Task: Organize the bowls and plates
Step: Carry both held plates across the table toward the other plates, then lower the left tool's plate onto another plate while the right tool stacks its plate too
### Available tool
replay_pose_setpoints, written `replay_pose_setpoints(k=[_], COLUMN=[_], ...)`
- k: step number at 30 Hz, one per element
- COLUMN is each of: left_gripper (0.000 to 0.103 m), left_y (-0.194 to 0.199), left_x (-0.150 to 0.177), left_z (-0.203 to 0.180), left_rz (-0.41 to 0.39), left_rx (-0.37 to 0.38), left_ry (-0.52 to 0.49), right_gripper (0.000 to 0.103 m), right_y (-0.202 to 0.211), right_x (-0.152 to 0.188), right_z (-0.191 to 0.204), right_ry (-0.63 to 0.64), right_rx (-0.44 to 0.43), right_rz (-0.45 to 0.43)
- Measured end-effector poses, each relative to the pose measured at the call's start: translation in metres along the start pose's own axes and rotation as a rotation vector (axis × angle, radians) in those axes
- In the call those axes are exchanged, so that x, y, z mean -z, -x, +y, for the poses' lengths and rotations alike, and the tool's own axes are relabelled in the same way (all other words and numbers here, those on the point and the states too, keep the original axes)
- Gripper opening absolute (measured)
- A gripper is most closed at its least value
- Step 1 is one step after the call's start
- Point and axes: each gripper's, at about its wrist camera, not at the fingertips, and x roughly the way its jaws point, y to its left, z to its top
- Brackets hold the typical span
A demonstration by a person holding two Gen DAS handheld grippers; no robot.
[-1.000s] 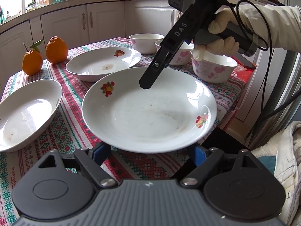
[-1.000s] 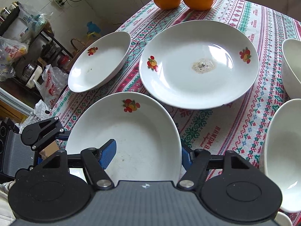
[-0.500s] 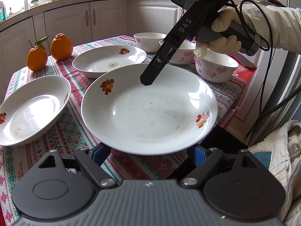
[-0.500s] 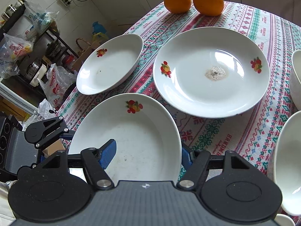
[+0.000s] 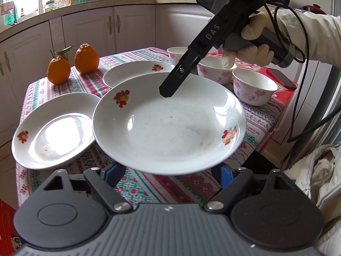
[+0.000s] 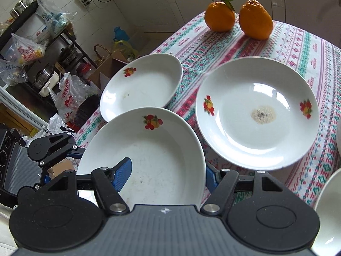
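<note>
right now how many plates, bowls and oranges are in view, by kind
plates: 3
bowls: 3
oranges: 2
total: 8

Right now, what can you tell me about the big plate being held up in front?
The big plate is white, glossy, ceramic-looking and shallow, with small fruit motifs on its rim and faint smears inside. It sits roughly level above the patterned tablecloth. The right gripper clamps its rim with one blue-padded finger inside; the left gripper reaches beneath its near edge.
</note>
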Motion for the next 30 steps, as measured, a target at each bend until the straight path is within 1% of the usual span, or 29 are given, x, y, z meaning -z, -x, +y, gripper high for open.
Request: replay_pose_setpoints(k=[9,19,24,30], left_gripper=[0.087,0.087,0.087,0.087], left_y=[0.011,0.014,0.012,0.007], left_x=[-0.002,0.0,0.002,0.005], left_z=[0.031,0.074,0.09,0.102], left_rz=[-0.009,0.004,0.01,0.015], left_rx=[-0.06,-0.127,-0.146,-0.154], left_ry=[0.03,0.09,0.101,0.115], right_gripper=[0.075,0.075,0.075,0.075], right_y=[-0.016,-0.054,-0.07,-0.084], right_x=[-0.04,-0.091,-0.109,-0.119], right_z=[0.016,0.031,0.033,0.032], right_ry=[0.067,0.136,0.145,0.145], right_rx=[-0.024,-0.063,-0.072,-0.074], right_rz=[-0.004,0.021,0.023,0.032])
